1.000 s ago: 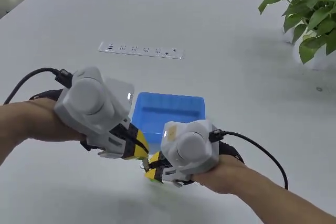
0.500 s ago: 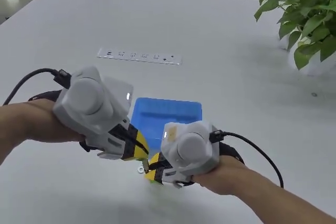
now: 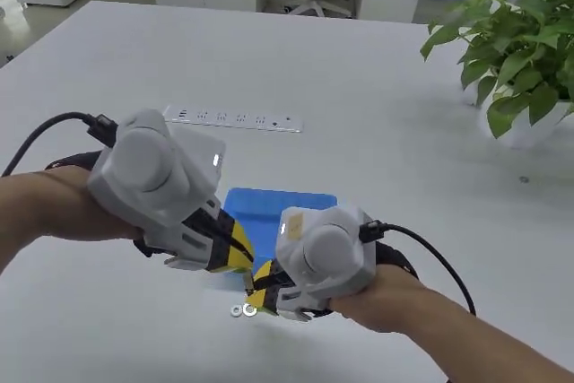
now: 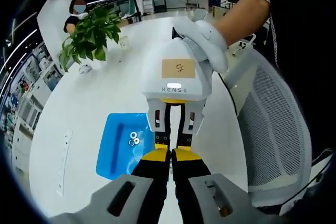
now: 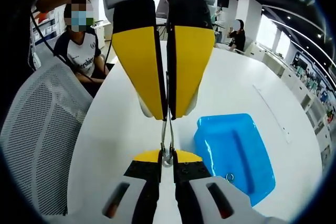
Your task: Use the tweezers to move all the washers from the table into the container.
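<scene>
Pair of washers point(image 3: 243, 310) on table point(image 3: 377, 132), nearest person, now bare just below grippers; a second ago half hidden under them. Head camera tipped up, so whole scene slid down the picture; things themselves unmoved. Right gripper point(image 5: 167, 159) pinched on near end of tweezers point(image 5: 167, 132). Left gripper point(image 5: 167, 115) clamped on their far part, facing it. Beyond, blue container point(image 5: 239, 145) already holds dropped washers point(image 4: 134, 139). Judgement: tweezers being regripped, next pick not begun.
</scene>
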A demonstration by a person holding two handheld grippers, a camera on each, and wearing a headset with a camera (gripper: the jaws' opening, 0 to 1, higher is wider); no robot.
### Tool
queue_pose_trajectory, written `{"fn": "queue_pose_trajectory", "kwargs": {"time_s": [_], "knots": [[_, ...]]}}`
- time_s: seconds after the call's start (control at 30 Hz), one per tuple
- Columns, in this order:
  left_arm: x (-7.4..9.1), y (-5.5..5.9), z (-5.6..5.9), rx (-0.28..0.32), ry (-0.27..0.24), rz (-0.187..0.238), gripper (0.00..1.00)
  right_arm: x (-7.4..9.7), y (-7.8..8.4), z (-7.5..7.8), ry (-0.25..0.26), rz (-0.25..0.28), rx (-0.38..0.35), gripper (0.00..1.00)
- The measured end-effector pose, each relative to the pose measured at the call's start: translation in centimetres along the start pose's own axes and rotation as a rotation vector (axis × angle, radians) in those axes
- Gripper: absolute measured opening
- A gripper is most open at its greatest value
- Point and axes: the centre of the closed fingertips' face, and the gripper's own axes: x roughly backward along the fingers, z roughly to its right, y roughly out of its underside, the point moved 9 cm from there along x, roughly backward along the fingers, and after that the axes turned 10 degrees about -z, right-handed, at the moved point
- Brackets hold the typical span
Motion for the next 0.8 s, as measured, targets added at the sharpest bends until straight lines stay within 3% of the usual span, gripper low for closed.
{"fn": "queue_pose_trajectory", "kwargs": {"time_s": [0.8], "knots": [[1.4, -1.8, -2.1, -0.062, -0.043, 0.0, 0.05, 2.4, -0.6, 2.6, 0.062, -0.005, 0.028, 0.09]]}}
